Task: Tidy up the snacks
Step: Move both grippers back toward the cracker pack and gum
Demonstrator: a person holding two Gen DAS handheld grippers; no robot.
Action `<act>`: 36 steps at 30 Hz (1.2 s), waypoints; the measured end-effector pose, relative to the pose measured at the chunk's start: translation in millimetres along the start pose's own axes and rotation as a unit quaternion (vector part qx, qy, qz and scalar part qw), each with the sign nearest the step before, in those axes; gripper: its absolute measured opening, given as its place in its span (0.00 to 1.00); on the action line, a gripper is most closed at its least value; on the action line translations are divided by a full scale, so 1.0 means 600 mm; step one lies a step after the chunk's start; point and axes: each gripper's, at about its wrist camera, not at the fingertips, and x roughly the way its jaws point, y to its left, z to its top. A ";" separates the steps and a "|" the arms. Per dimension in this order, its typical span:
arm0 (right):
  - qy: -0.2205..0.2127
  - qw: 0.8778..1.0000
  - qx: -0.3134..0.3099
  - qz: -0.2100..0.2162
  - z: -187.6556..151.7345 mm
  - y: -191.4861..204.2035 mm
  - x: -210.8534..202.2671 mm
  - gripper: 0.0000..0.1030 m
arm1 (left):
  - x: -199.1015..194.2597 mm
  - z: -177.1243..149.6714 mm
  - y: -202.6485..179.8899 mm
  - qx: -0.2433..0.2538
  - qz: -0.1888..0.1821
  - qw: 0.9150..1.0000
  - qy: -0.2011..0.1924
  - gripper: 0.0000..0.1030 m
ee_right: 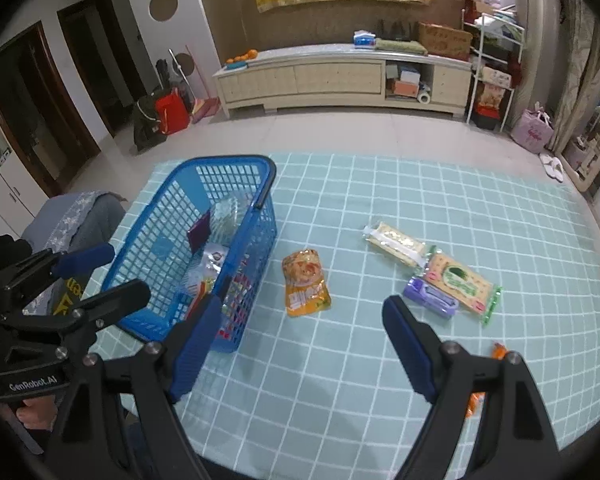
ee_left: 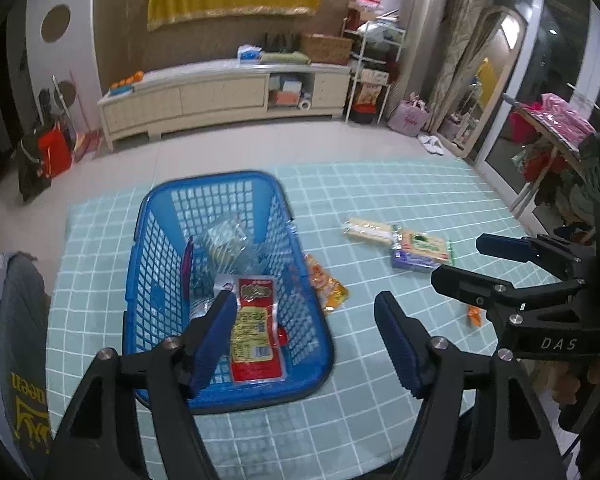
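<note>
A: What sits on the table?

B: A blue plastic basket [ee_left: 228,280] stands on a pale green checked tablecloth [ee_right: 340,380]. Inside it lie a red snack packet [ee_left: 256,332], a clear wrapped packet [ee_left: 228,240] and a small purple packet [ee_right: 199,234] leaning on the basket's wall.

A: And outside the basket?

B: 4 snacks lie on the cloth. An orange pouch [ee_right: 306,282] is just beside the basket. Further right are a long cracker packet [ee_right: 394,242], a green-edged biscuit packet [ee_right: 462,282] and a purple packet [ee_right: 432,298], the last 2 touching. A small orange wrapper [ee_right: 498,350] peeks out by the right gripper's finger.

A: What are the grippers doing?

B: The left gripper [ee_left: 306,336] hangs over the near end of the basket, jaws apart, nothing between them. The right gripper [ee_right: 304,344] hangs over bare cloth between the basket and the loose snacks, jaws spread wide and empty.
</note>
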 end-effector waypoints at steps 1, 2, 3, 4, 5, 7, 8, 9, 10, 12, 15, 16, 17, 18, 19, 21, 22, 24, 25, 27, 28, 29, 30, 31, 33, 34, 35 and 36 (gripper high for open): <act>-0.002 1.000 0.000 0.000 -0.002 -0.001 -0.009 0.83 | -0.007 0.000 -0.010 0.006 -0.002 1.000 -0.003 0.70; -0.005 1.000 0.001 -0.001 -0.004 -0.003 -0.018 0.83 | -0.015 -0.001 -0.022 0.013 -0.006 1.000 -0.008 0.71; -0.008 1.000 0.002 -0.002 -0.008 -0.007 -0.031 0.83 | -0.021 -0.002 -0.034 0.021 -0.008 1.000 -0.014 0.77; -0.009 1.000 0.003 -0.002 -0.011 -0.010 -0.038 0.83 | -0.025 -0.001 -0.042 0.027 -0.009 0.999 -0.019 0.79; -0.010 1.000 0.004 -0.003 -0.014 -0.013 -0.046 0.83 | -0.031 -0.002 -0.055 0.036 -0.012 0.999 -0.026 0.79; -0.011 1.000 0.008 -0.005 -0.023 -0.024 -0.062 0.83 | -0.035 -0.003 -0.075 0.046 -0.016 0.998 -0.028 0.79; -0.011 1.000 0.009 -0.007 -0.027 -0.032 -0.070 0.83 | -0.035 -0.003 -0.083 0.049 -0.019 0.998 -0.027 0.79; -0.011 1.000 0.010 -0.008 -0.030 -0.037 -0.075 0.83 | -0.034 -0.002 -0.095 0.053 -0.022 0.998 -0.026 0.80; -0.014 1.000 0.012 -0.011 -0.034 -0.046 -0.084 0.83 | -0.036 -0.001 -0.103 0.054 -0.024 0.998 -0.025 0.80; -0.017 1.000 0.014 -0.017 -0.039 -0.061 -0.095 0.83 | -0.033 0.001 -0.121 0.056 -0.030 0.998 -0.024 0.80; -0.018 0.999 0.013 -0.027 -0.041 -0.084 -0.106 0.83 | -0.021 0.004 -0.142 0.060 -0.034 0.997 -0.019 0.80; -0.019 0.999 0.013 -0.031 -0.043 -0.089 -0.107 0.83 | -0.019 0.005 -0.149 0.063 -0.034 0.997 -0.018 0.80; -0.019 0.999 0.014 -0.033 -0.043 -0.097 -0.109 0.83 | -0.016 0.006 -0.158 0.065 -0.035 0.997 -0.016 0.79; -0.017 0.999 0.015 -0.036 -0.041 -0.108 -0.111 0.83 | -0.009 0.008 -0.168 0.069 -0.035 0.997 -0.014 0.79; -0.017 0.999 0.016 -0.037 -0.041 -0.117 -0.112 0.83 | -0.005 0.008 -0.174 0.070 -0.035 0.997 -0.012 0.80; -0.016 0.999 0.015 -0.042 -0.042 -0.130 -0.113 0.83 | 0.007 0.012 -0.190 0.072 -0.036 0.997 -0.008 0.79; -0.015 0.999 0.015 -0.044 -0.041 -0.140 -0.112 0.83 | 0.016 0.015 -0.194 0.072 -0.037 0.997 -0.005 0.79; -0.011 0.999 0.020 -0.047 -0.040 -0.160 -0.107 0.83 | 0.029 0.017 -0.206 0.072 -0.038 0.997 0.000 0.80; -0.009 0.999 0.021 -0.048 -0.040 -0.168 -0.104 0.83 | 0.034 0.018 -0.210 0.072 -0.038 0.997 0.003 0.80; -0.004 0.998 0.024 -0.050 -0.039 -0.187 -0.095 0.83 | 0.052 0.024 -0.221 0.071 -0.035 0.997 0.010 0.80; -0.001 0.998 0.025 -0.050 -0.039 -0.196 -0.089 0.83 | 0.059 0.026 -0.225 0.070 -0.034 0.997 0.012 0.80; 0.002 0.998 0.027 -0.049 -0.038 -0.205 -0.083 0.83 | 0.069 0.029 -0.228 0.066 -0.034 0.997 0.016 0.80; 0.003 0.998 0.027 -0.049 -0.039 -0.213 -0.079 0.83 | 0.081 0.031 -0.230 0.062 -0.032 0.997 0.022 0.80; 0.005 0.998 0.026 -0.052 -0.037 -0.222 -0.071 0.83 | 0.089 0.033 -0.231 0.059 -0.032 0.997 0.026 0.80; 0.012 0.998 0.020 -0.059 -0.035 -0.238 -0.054 0.83 | 0.112 0.039 -0.235 0.054 -0.030 0.997 0.036 0.80; 0.017 0.998 0.018 -0.063 -0.031 -0.250 -0.041 0.83 | 0.121 0.041 -0.237 0.052 -0.027 0.998 0.038 0.80; 0.021 0.998 0.018 -0.064 -0.029 -0.259 -0.031 0.83 | 0.129 0.042 -0.238 0.050 -0.023 0.998 0.039 0.80; 0.025 0.997 0.020 -0.065 -0.028 -0.269 -0.021 0.83 | 0.140 0.044 -0.240 0.048 -0.020 0.998 0.042 0.80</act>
